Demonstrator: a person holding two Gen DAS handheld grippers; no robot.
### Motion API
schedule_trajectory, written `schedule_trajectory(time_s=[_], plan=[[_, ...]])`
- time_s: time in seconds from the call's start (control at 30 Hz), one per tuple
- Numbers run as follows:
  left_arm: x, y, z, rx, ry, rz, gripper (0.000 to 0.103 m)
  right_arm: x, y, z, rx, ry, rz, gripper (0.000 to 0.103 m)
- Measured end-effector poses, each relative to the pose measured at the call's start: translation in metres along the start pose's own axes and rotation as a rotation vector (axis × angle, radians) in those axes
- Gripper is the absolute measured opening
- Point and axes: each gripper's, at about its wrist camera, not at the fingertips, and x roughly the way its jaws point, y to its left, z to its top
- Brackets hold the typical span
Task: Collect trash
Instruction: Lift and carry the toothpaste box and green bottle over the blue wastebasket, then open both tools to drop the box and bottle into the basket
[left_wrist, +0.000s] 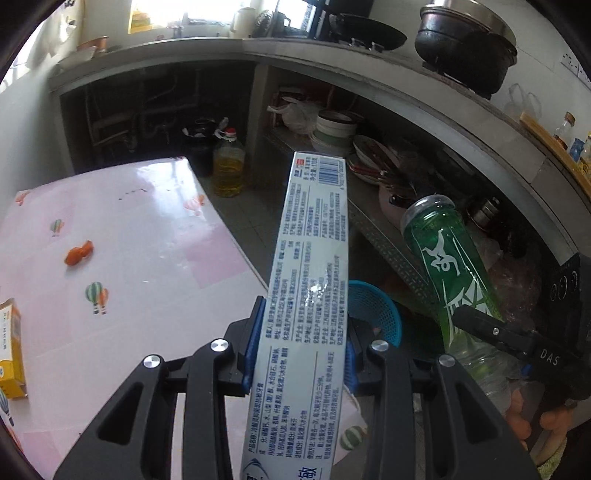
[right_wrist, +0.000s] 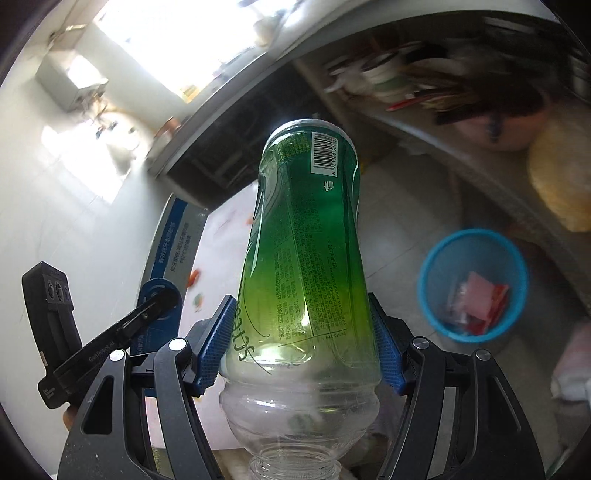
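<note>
We carry trash: left gripper (left_wrist: 300, 354) clamps the toothpaste box (left_wrist: 308, 280), right gripper (right_wrist: 301, 345) clamps the green bottle (right_wrist: 306, 258). Next we must bring both above the blue bin (right_wrist: 430, 258) on the floor.

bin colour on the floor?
Blue bin, mesh-sided; clearest in the right wrist view, with red and pink wrappers inside.

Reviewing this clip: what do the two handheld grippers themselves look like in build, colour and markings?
Both are alike: the left gripper and right gripper have black linkage arms with cut-out slots, silver round pivot bolts and blue ribbed pads. Seen from the left wrist, the right gripper carries white "DAS" lettering and a black block with three round buttons. No sleeves show.
</note>
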Motion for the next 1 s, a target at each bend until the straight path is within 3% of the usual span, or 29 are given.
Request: schedule_trajectory(time_s=[0.27,0.4,0.57,0.7,0.77,0.87,0.93,1.0], plan=[[0.099,-0.05,0.018,0.029,0.226,-0.102,0.034,-0.001,-0.1,-0.015,0.225,0.029,-0.106,0.065],[0.163,-0.073,0.011,0.026,0.399,-0.124,0.034,0.019,-0.149,-0.023,0.342,0.078,-0.135,0.065],[0.24,-0.107,0.0,0.063,0.577,-0.067,0.034,0.058,-0.197,-0.045,0.464,0.161,-0.153,0.065],[0.289,-0.128,-0.009,0.099,0.654,-0.04,0.034,0.09,-0.226,-0.056,0.537,0.216,-0.165,0.065],[0.306,-0.136,-0.01,0.101,0.666,-0.043,0.034,0.103,-0.234,-0.048,0.54,0.219,-0.192,0.065],[0.318,-0.141,-0.003,0.13,0.621,-0.068,0.036,0.124,-0.245,-0.03,0.523,0.193,-0.251,0.067],[0.318,-0.14,0.004,0.127,0.569,-0.063,0.066,0.138,-0.253,-0.022,0.499,0.171,-0.28,0.072],[0.312,-0.136,0.01,0.102,0.524,-0.065,0.067,0.148,-0.26,-0.021,0.466,0.146,-0.335,0.072]])
